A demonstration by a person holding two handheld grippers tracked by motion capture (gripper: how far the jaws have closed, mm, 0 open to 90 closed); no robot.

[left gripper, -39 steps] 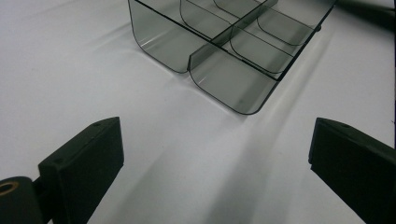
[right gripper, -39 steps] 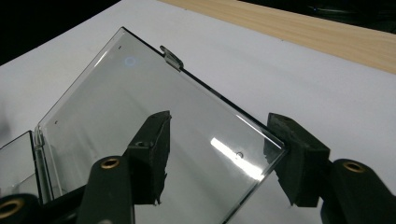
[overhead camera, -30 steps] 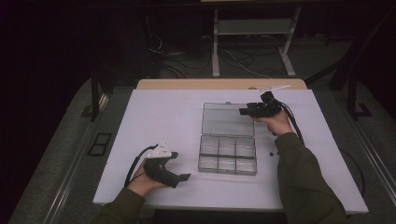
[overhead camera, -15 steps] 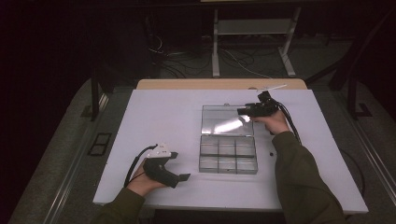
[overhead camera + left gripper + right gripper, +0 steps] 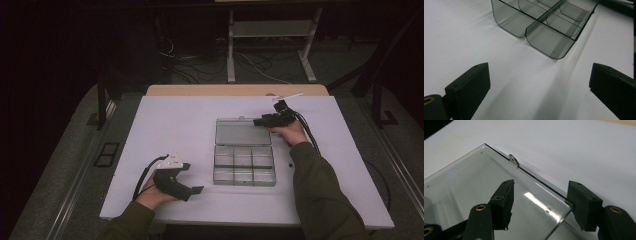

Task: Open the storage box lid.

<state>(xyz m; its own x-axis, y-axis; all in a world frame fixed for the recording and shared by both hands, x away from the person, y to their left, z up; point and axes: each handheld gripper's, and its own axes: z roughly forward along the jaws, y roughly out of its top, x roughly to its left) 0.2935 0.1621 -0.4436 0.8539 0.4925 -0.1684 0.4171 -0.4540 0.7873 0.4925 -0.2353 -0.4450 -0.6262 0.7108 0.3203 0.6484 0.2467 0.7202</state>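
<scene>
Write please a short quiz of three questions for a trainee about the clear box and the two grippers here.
1. True or false: the clear compartment box has its lid shut.
2. Which gripper has its jaws at a corner of the lid? A) left gripper B) right gripper
3. What lies between the jaws of the left gripper?

Key
1. False: the lid lies open, flat on the table.
2. B, the right gripper.
3. Nothing; they stand open over bare table.

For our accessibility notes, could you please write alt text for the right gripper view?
The right gripper straddles a corner of the clear lid of the plastic organiser box, one black jaw over the lid, the other just outside its edge. A small latch tab sticks up from the lid's rim above the white table.
</scene>
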